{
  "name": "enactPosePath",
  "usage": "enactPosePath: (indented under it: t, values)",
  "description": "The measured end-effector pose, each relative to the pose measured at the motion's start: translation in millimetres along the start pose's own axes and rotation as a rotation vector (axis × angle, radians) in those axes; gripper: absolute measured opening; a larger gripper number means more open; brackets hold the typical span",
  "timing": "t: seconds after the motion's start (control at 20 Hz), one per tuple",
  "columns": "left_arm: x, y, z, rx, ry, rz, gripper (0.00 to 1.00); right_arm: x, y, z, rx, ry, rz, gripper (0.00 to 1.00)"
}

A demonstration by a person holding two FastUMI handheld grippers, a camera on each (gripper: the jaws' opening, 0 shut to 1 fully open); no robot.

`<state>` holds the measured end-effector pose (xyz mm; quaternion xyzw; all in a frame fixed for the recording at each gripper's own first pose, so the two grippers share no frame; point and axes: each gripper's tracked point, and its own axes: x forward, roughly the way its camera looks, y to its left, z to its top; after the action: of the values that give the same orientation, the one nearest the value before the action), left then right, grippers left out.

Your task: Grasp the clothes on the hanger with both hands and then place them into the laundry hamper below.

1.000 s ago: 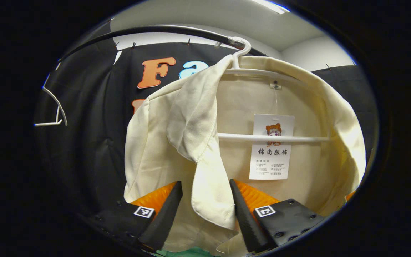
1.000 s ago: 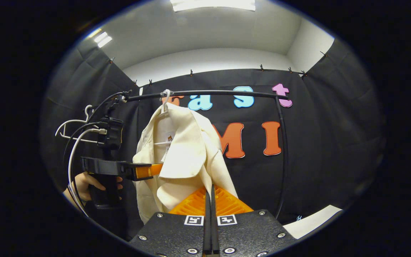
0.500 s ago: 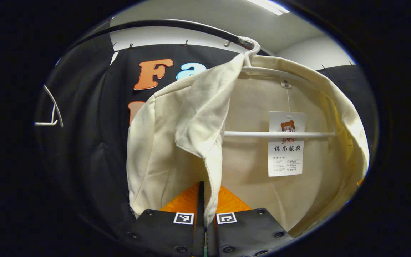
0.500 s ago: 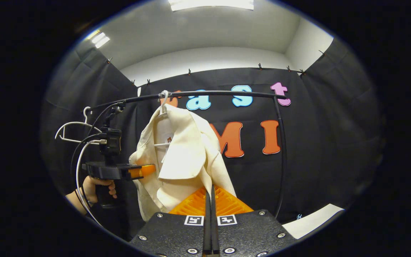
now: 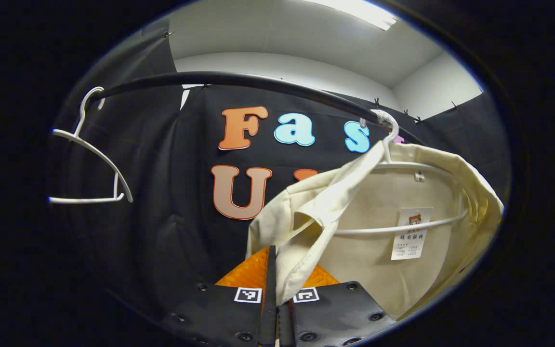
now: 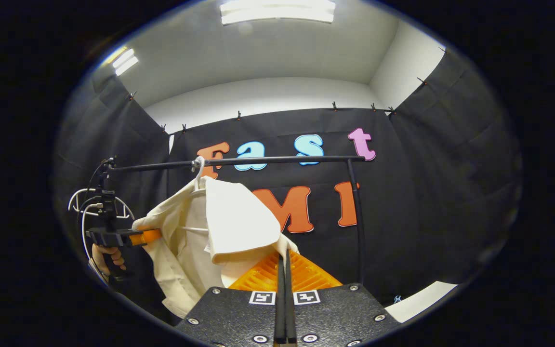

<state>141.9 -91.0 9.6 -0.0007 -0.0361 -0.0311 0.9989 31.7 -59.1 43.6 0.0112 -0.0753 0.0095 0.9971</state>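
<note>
Cream shirt (image 5: 388, 241) hung on white hanger (image 5: 403, 166) from black rail (image 5: 239, 82), front flaps spread wide apart; paper tag (image 5: 410, 233) inside, below collar; 2nd white hanger (image 5: 94, 159) bare, farther along rail.

Left gripper (image 5: 277, 270) clamped tight on one front edge of shirt, cloth pinched btwn both fingers, flap stretched out from hanger; same gripper (image 6: 138, 237) seen from right gripper view at shirt's (image 6: 200, 241) far flap, hand (image 6: 106, 255) on its grip.

Right gripper (image 6: 284, 270) fingers pressed together w/ other front edge caught btwn them, cloth bunched at tips; rail (image 6: 277, 160) and upright post (image 6: 357, 221) behind.
</note>
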Motion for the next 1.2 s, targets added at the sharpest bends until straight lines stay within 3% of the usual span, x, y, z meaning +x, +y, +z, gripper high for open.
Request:
enactPosePath:
  t: [0.3,0.6,0.95,1.2]
  values:
    - [-8,35,63,0.081,-0.119,0.075,0.10,23,-26,35,-0.014,-0.044,-0.055,0.00]
    - [-2,58,87,0.156,-0.171,0.144,0.10,48,-43,50,-0.029,-0.054,-0.090,0.00]
    - [22,101,42,0.144,-0.099,0.215,0.10,76,-13,-8,0.000,0.025,-0.012,0.00]
    - [31,113,13,0.122,-0.053,0.215,0.10,79,-9,-49,0.060,0.073,0.007,0.00]
